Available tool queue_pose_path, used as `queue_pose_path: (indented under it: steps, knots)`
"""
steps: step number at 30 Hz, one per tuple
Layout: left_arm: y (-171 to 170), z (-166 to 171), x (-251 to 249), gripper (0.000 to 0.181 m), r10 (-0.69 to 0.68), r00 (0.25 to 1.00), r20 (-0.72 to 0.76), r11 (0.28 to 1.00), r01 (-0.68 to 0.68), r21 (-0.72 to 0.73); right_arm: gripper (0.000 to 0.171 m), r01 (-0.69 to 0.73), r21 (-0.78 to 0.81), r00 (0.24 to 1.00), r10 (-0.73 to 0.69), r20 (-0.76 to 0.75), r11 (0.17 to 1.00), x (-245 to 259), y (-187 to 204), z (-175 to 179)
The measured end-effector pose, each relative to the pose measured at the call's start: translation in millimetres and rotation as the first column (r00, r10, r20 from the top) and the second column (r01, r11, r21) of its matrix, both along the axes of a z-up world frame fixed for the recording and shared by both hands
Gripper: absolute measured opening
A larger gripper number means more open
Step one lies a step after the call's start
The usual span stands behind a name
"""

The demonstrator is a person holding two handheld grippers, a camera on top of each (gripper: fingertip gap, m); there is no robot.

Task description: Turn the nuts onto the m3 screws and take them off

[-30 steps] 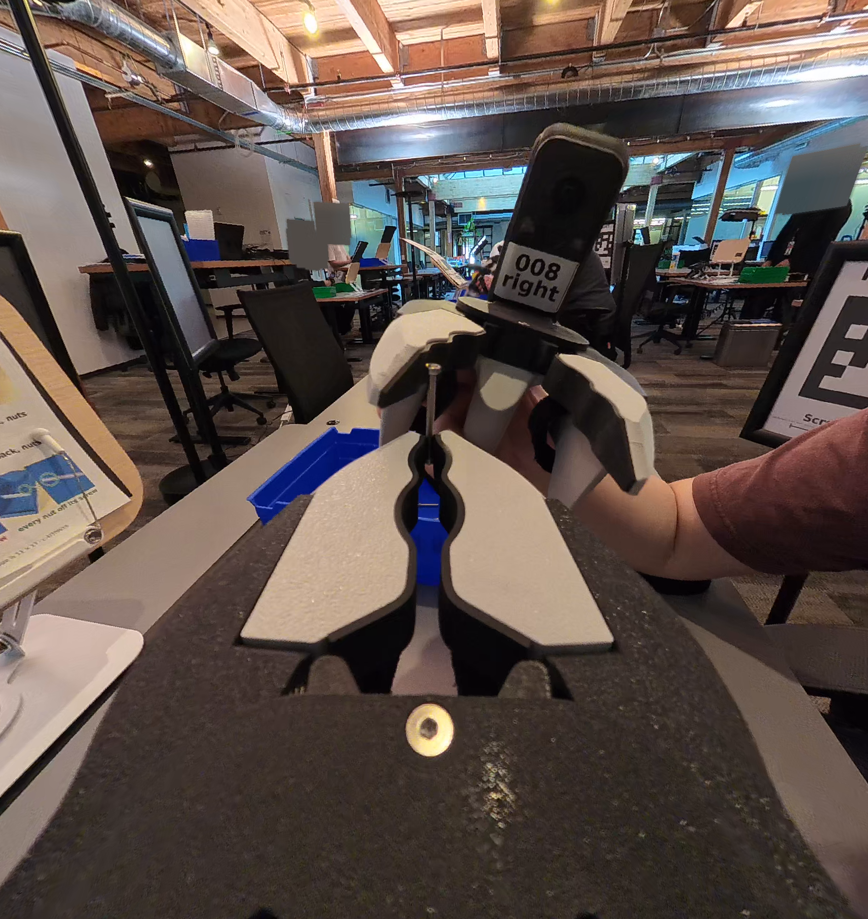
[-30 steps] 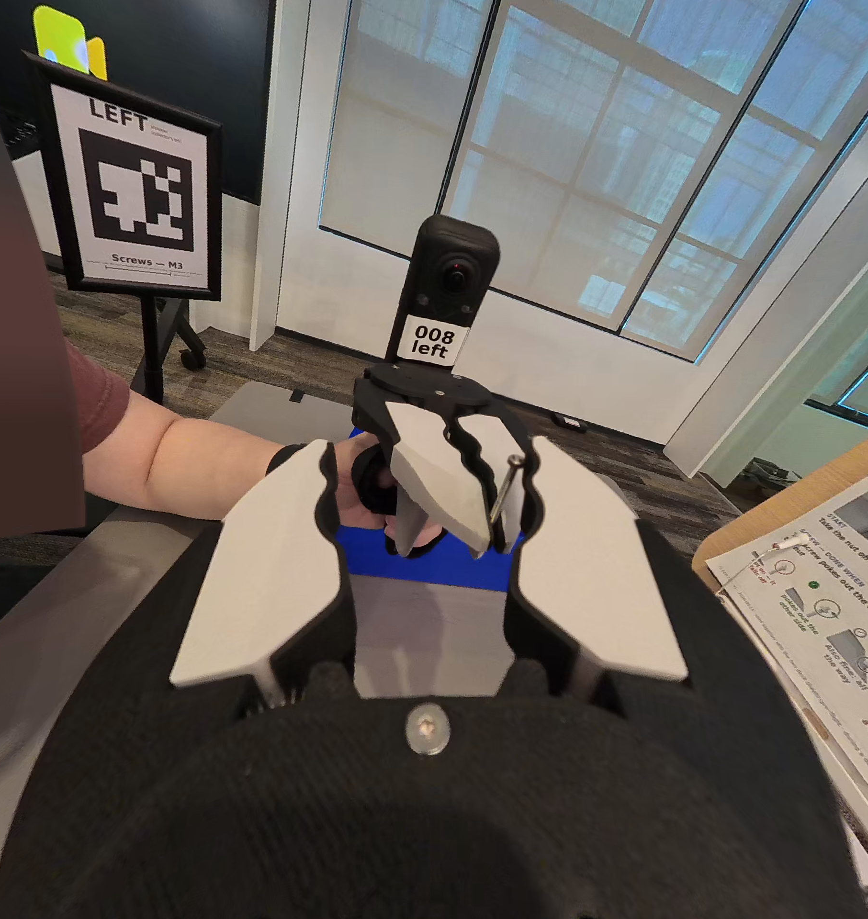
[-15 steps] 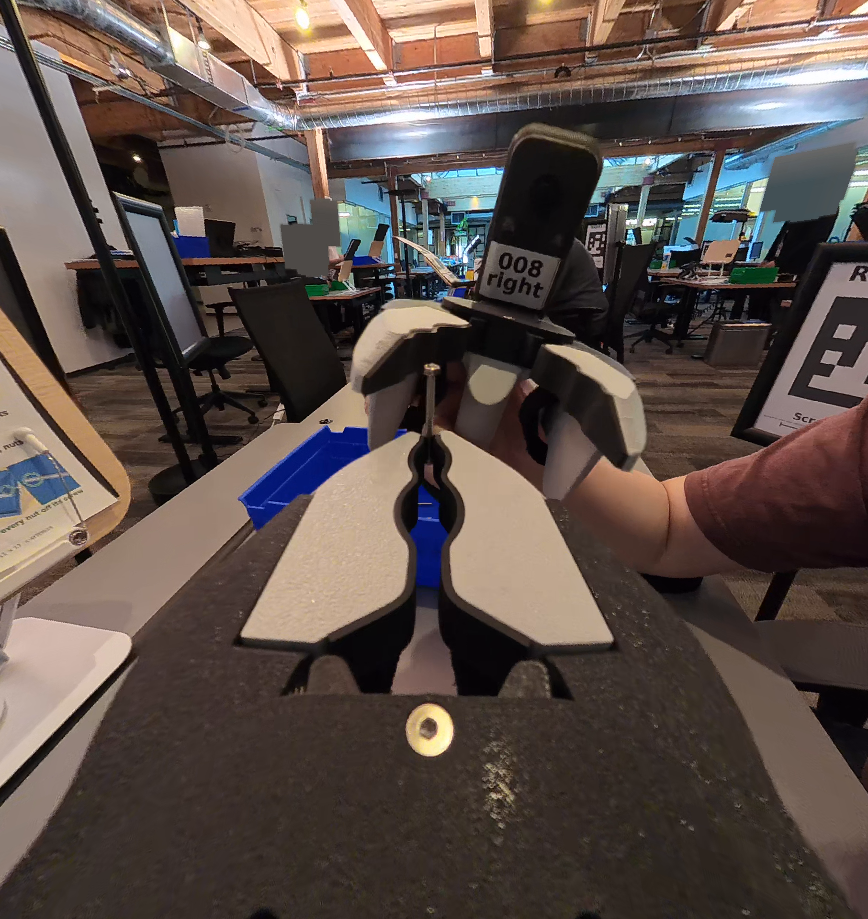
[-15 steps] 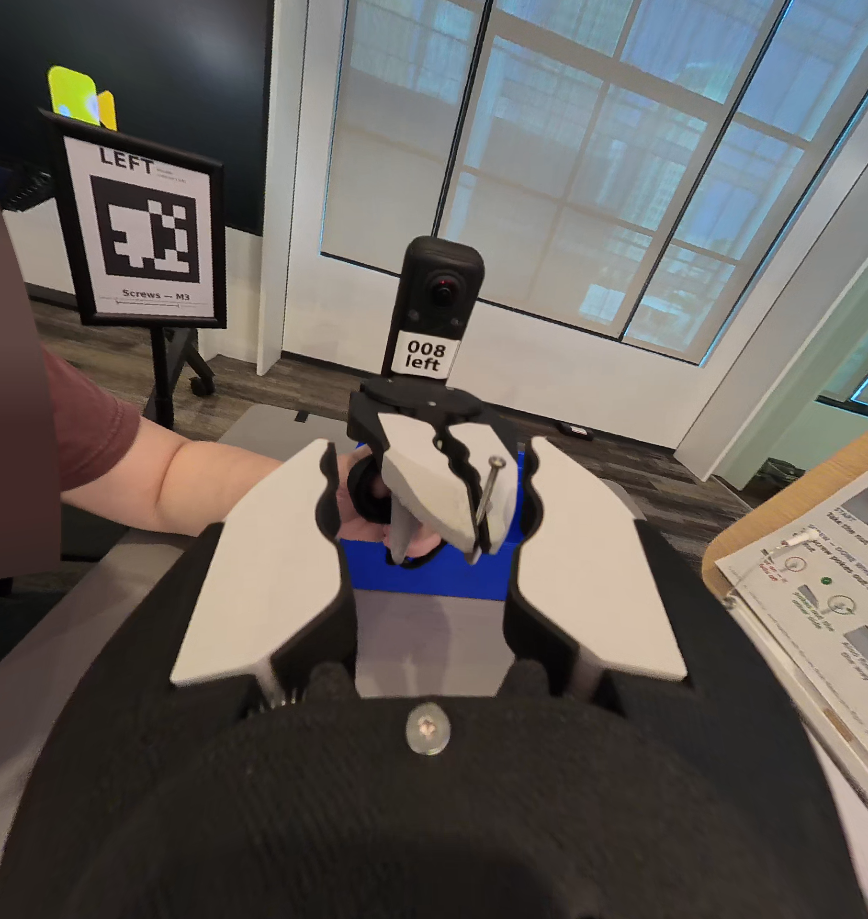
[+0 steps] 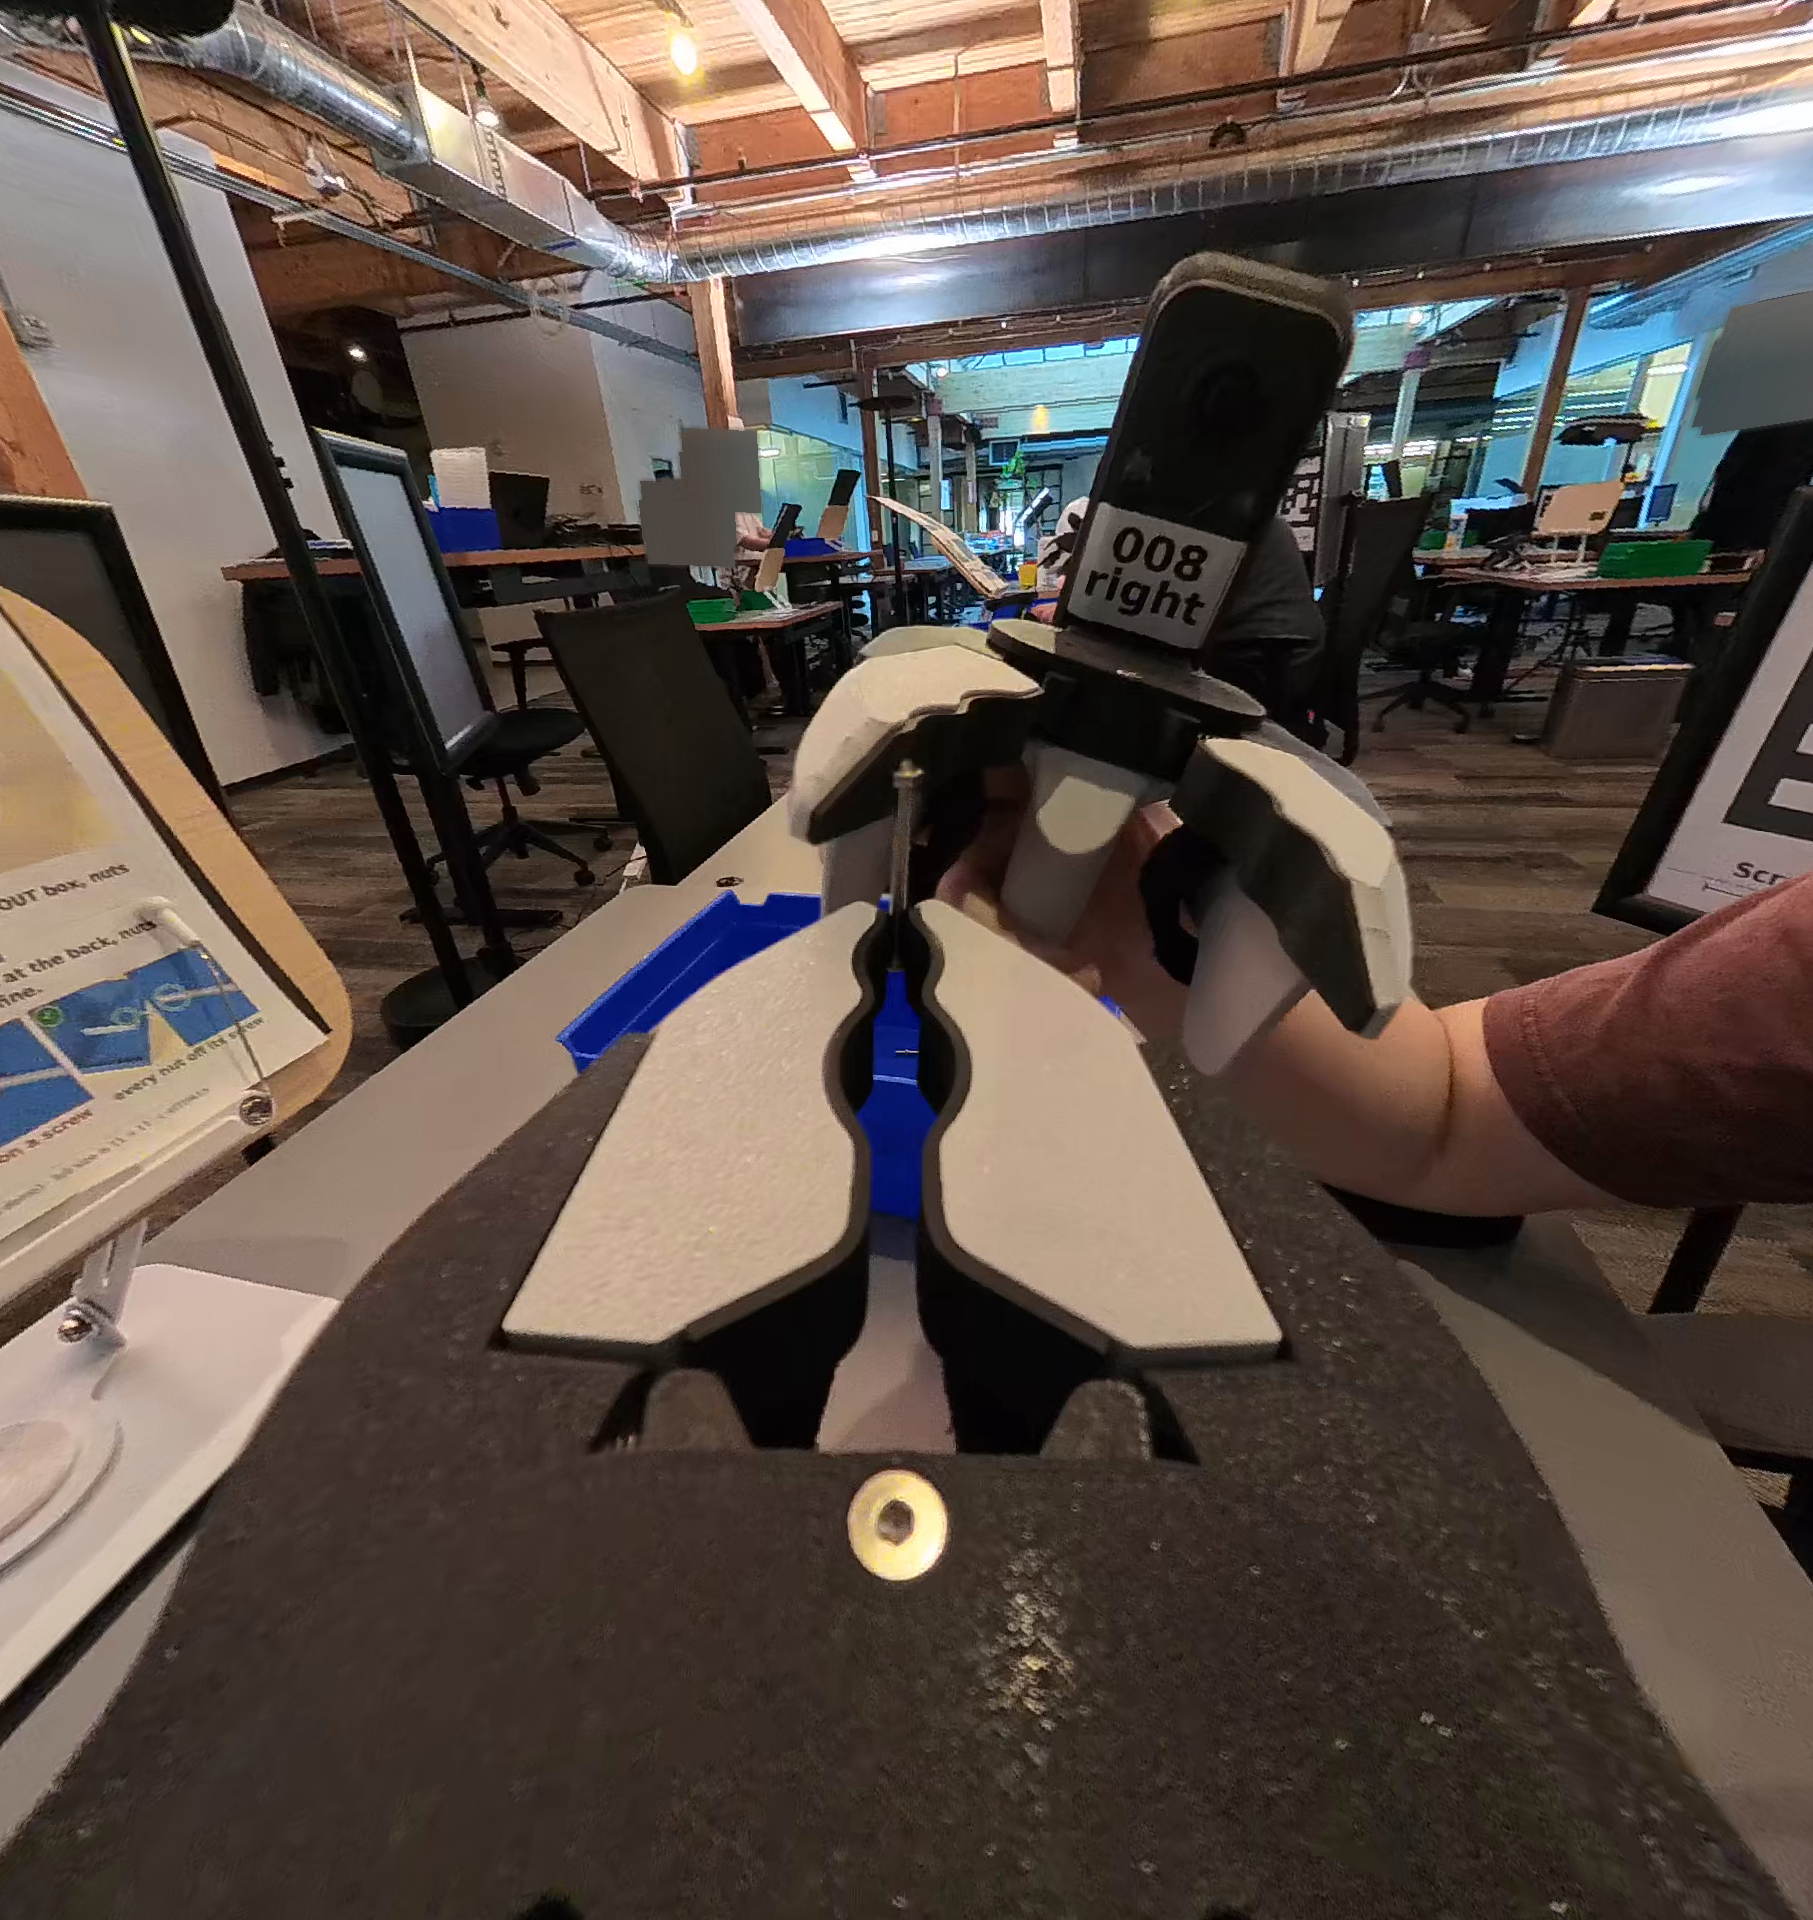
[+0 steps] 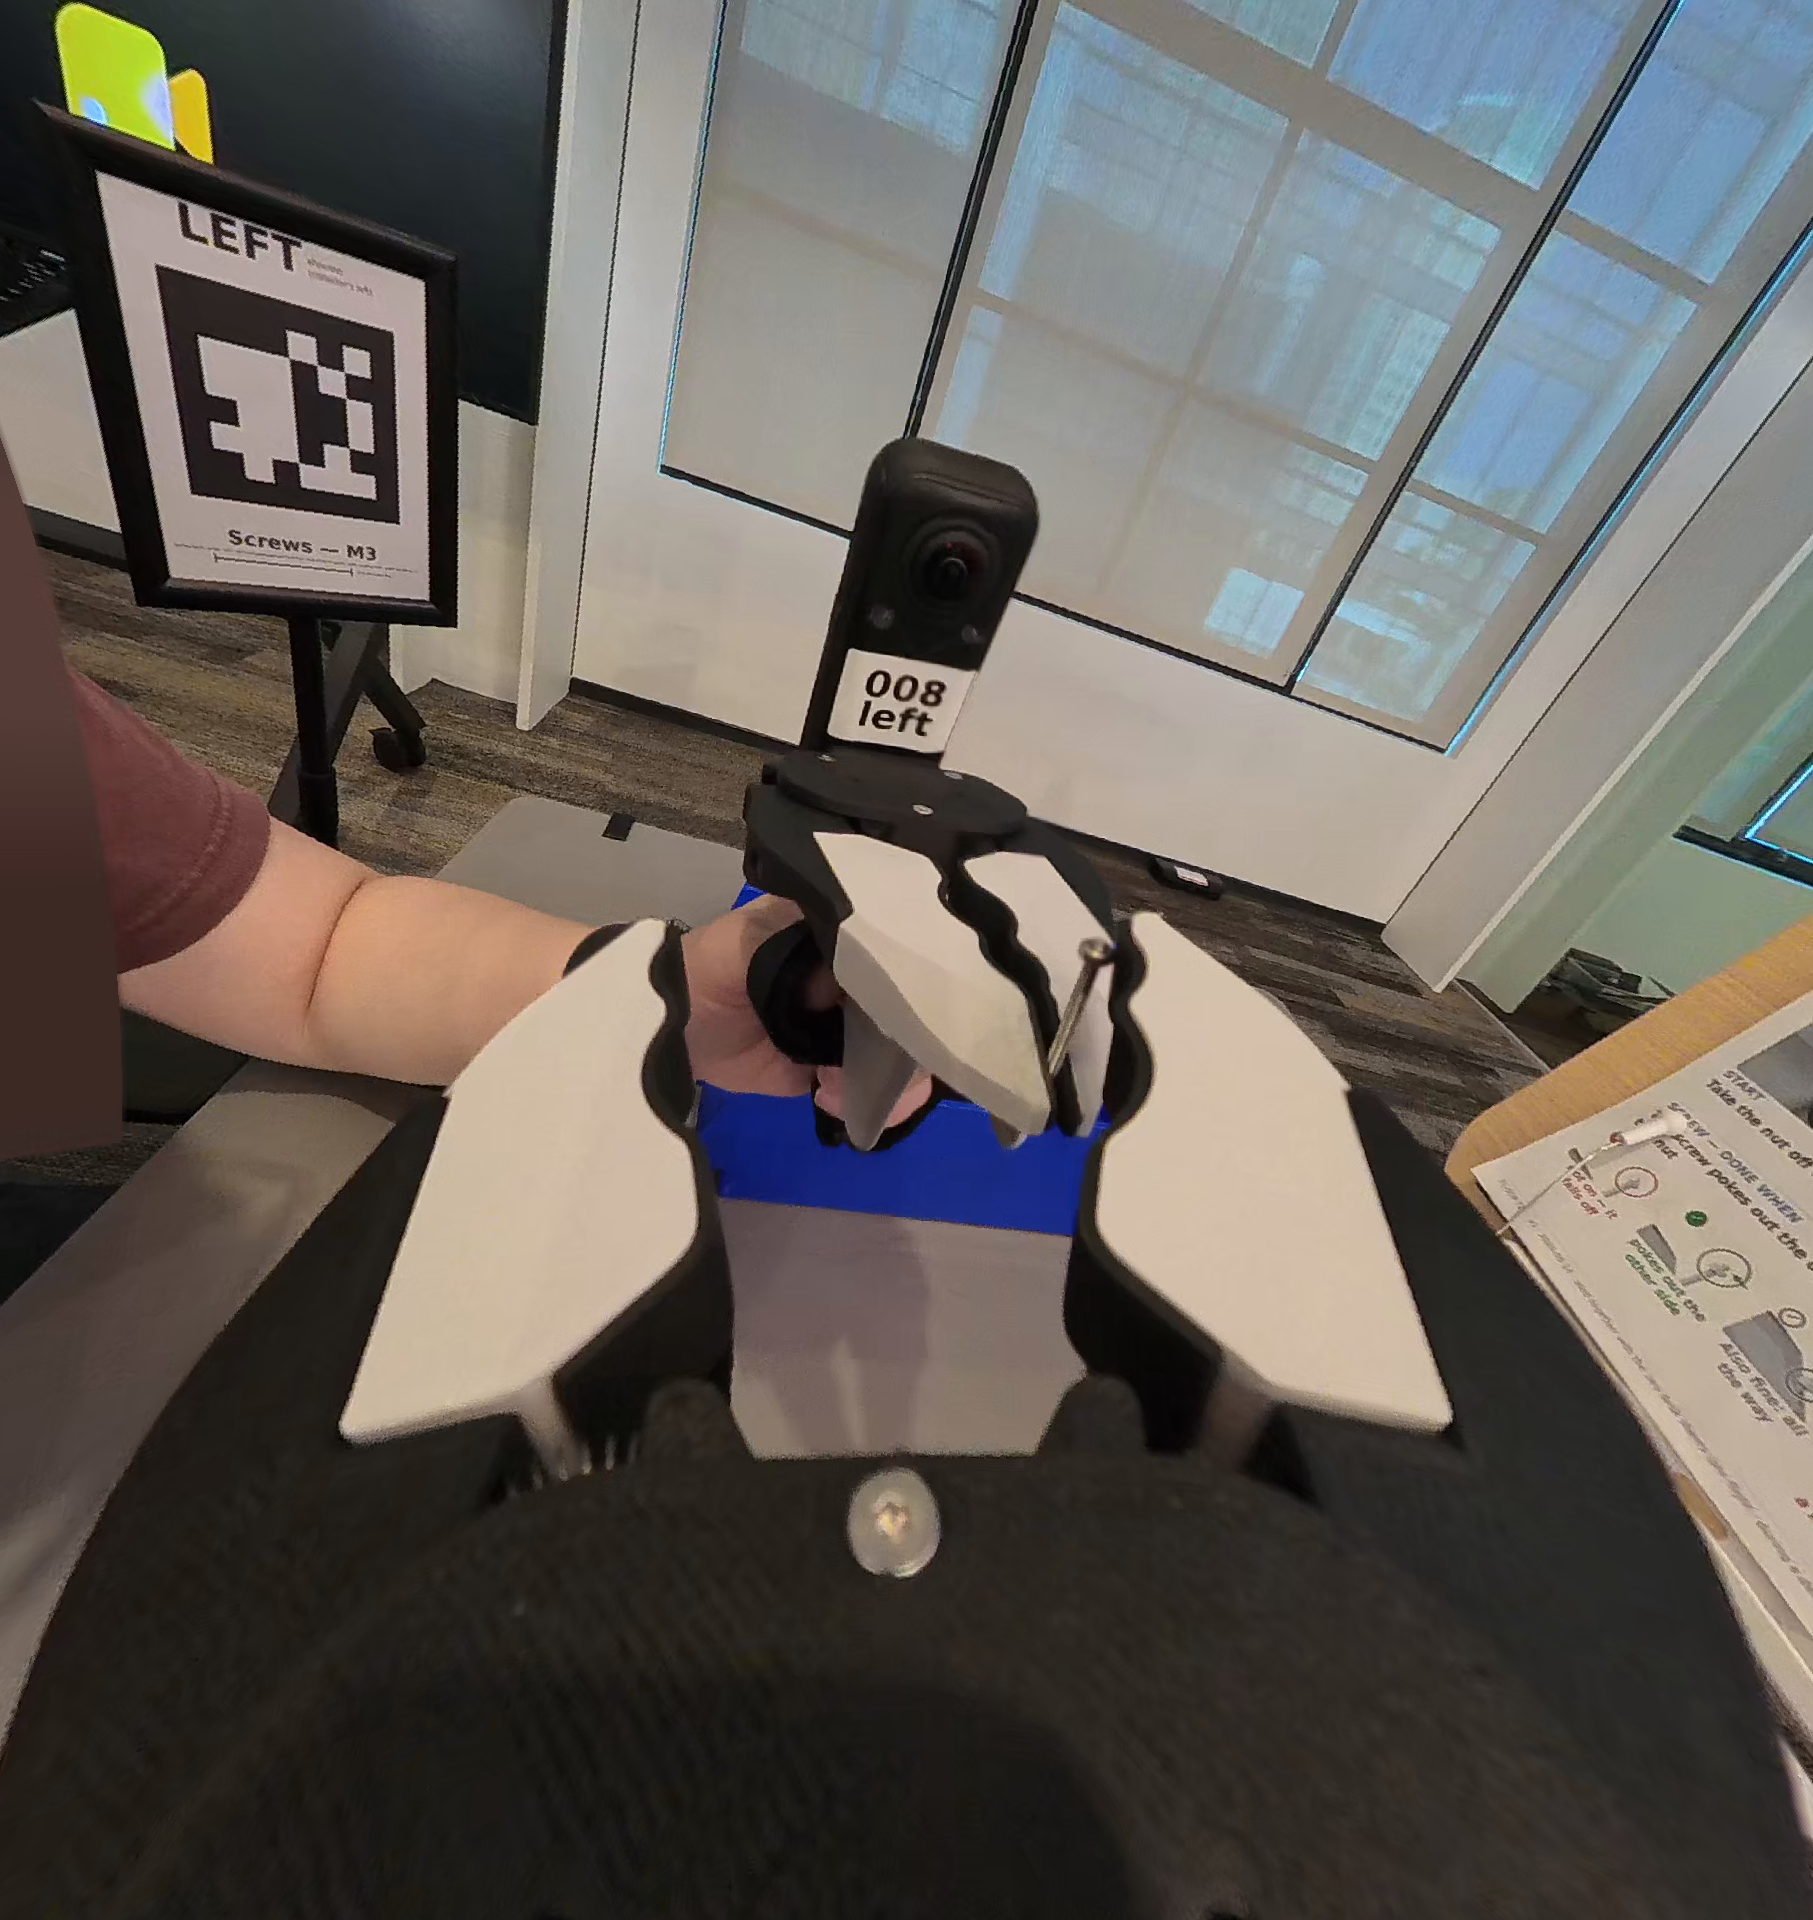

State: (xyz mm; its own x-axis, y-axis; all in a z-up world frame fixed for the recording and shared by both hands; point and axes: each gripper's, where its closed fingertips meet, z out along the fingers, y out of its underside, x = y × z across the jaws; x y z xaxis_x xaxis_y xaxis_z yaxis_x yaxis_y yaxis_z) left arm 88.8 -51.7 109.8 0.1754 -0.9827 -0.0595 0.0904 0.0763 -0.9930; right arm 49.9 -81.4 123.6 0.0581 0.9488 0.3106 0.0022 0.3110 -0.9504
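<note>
Left gripper [image 5: 894, 914] clamped on the lower shank of an upright m3 screw [image 5: 902, 842], head uppermost, held above a blue bin [image 5: 673, 977]. Right gripper [image 6: 897, 997] spread wide, facing the left one, its right finger [image 6: 1234, 1174] just beside the screw head; nothing between the fingers. No nut discernible on the shank, too small to tell. Step judged: approach to the screw for turning. Next move calls for centring the open fingers about the shank, then closing gently without tilting the screw.

Grey table [image 5: 445, 1101], blue bin [image 5: 673, 977] on it, white stand base [image 5: 102, 1392]
</note>
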Motion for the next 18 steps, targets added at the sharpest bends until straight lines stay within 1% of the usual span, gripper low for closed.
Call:
queue_pose_path:
  steps: [4,7,10,13,18]
  knots:
    - [3,4,-5,0.002,0.007,1.0,0.028,1.0,-0.006,-0.018,0.078,0.007,-0.001,1.0,-0.007,0.0,1.0,5,2,3]
    - [0,1,-1,0.002,-0.019,1.0,0.022,1.0,0.019,-0.02,0.078,0.016,-0.014,0.999,-0.016,-0.029,1.0,8,5,7]
    - [-8,-3,9,0.002,-0.05,0.999,0.0,0.999,0.05,-0.016,0.08,-0.007,-0.041,0.999,0.005,-0.05,0.999,4,3,8]
    - [-12,-7,15,0.002,-0.063,0.998,-0.015,0.998,0.063,-0.015,0.08,-0.024,-0.036,0.999,0.023,-0.028,0.999,-2,-2,2]
    - [-10,-4,11,0.002,-0.048,0.999,0.003,0.999,0.048,-0.017,0.082,-0.034,-0.019,0.999,0.034,-0.006,0.999,-7,-7,-2]
